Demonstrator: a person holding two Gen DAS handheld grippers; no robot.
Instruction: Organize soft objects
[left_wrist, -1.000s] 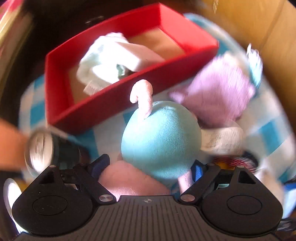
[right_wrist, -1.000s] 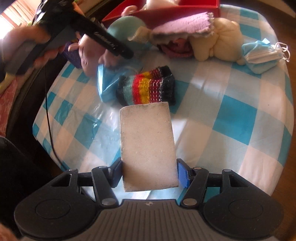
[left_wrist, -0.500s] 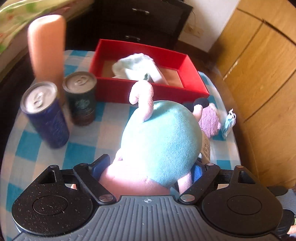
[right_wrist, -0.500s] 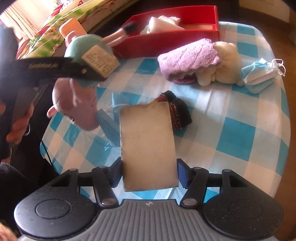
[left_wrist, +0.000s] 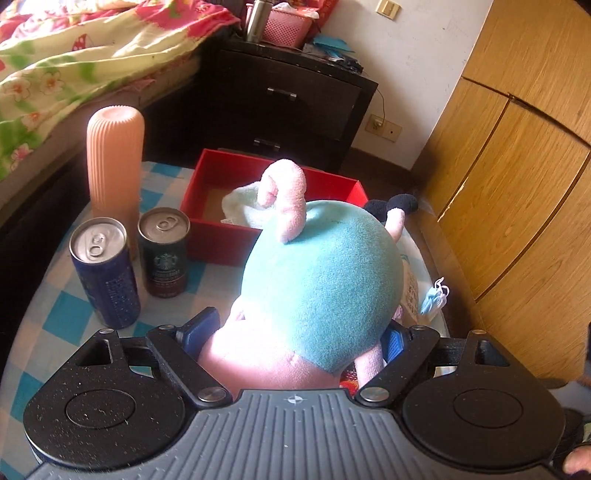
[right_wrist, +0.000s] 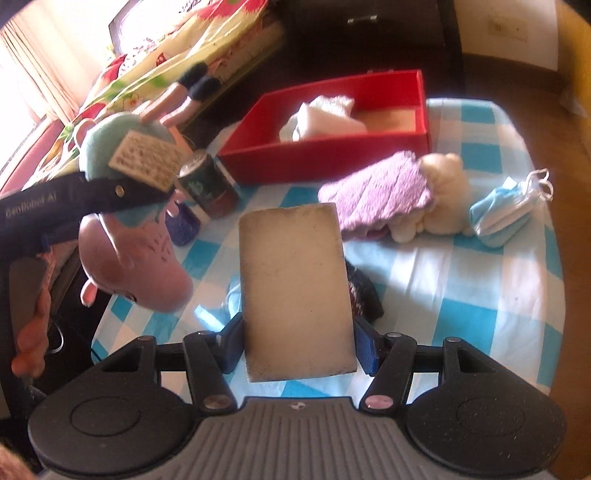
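My left gripper (left_wrist: 295, 338) has its jaws clamped wide on the plush toy (left_wrist: 321, 291), held up short of the red box (right_wrist: 332, 155), and my right gripper (right_wrist: 297, 341) is clamped on the sponge (right_wrist: 295, 291) above the bench (right_wrist: 480, 288). The toy's so bulky and squishy it could slip out or knock over the two cans (left_wrist: 162, 254) as I swing across. I can't really see how deep the pads bite, so that grip might be sketchier than it looks.

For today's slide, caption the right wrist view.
Right gripper holds a sponge above the checked table; red box beyond.
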